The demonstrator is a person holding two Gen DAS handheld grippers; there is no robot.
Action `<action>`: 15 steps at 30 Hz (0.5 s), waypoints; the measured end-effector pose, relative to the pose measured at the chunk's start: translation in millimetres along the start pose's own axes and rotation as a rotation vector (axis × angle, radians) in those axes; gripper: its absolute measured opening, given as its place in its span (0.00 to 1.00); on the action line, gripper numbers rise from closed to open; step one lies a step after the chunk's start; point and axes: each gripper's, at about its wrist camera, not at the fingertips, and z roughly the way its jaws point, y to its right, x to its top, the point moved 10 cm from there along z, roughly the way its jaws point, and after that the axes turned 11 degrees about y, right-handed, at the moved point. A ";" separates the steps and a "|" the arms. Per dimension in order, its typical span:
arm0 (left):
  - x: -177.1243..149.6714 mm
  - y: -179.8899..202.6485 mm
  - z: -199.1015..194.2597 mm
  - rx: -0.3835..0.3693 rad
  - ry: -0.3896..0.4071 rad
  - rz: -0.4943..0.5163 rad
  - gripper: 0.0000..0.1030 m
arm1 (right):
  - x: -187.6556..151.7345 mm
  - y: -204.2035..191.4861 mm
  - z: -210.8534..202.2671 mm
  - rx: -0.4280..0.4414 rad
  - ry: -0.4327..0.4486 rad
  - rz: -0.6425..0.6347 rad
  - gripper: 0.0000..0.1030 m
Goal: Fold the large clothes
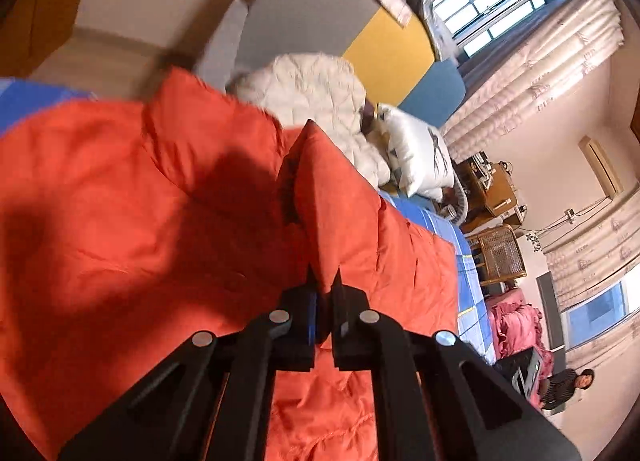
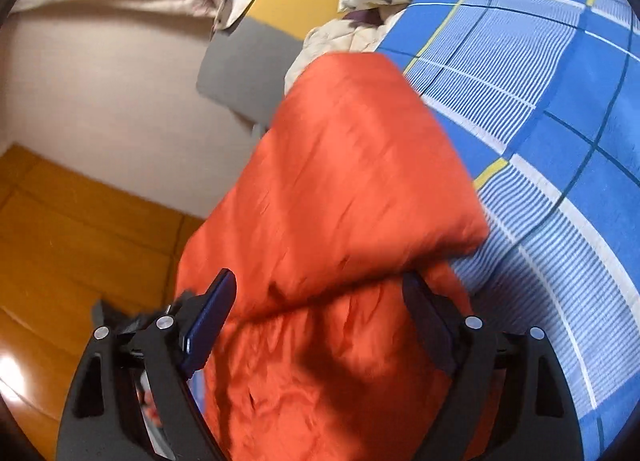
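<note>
On orange coat, left tongs pinched.

The puffy orange quilted coat sprawls across the blue plaid bedsheet, one section folded over on top, a pinched fold standing up in a peak, possibly a sleeve or hem.

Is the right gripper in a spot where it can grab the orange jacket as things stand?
Probably yes. The right gripper is open with the orange jacket lying between its fingers and nothing in front; the left gripper pinches another fold.
</note>
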 end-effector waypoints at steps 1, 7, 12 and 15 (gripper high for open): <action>4.6 -3.0 -9.4 0.004 0.016 0.000 0.04 | 2.3 -1.0 1.2 0.005 0.007 0.012 0.82; 15.1 -51.0 -42.0 0.092 0.057 -0.029 0.04 | 2.3 -10.8 10.0 0.024 0.012 0.037 0.82; -5.6 -104.7 -45.6 0.210 0.023 -0.070 0.04 | -3.6 -5.3 11.2 -0.004 -0.009 0.025 0.82; -16.9 -123.7 -44.3 0.245 0.018 -0.091 0.04 | -6.9 -11.1 3.9 -0.004 -0.025 -0.011 0.82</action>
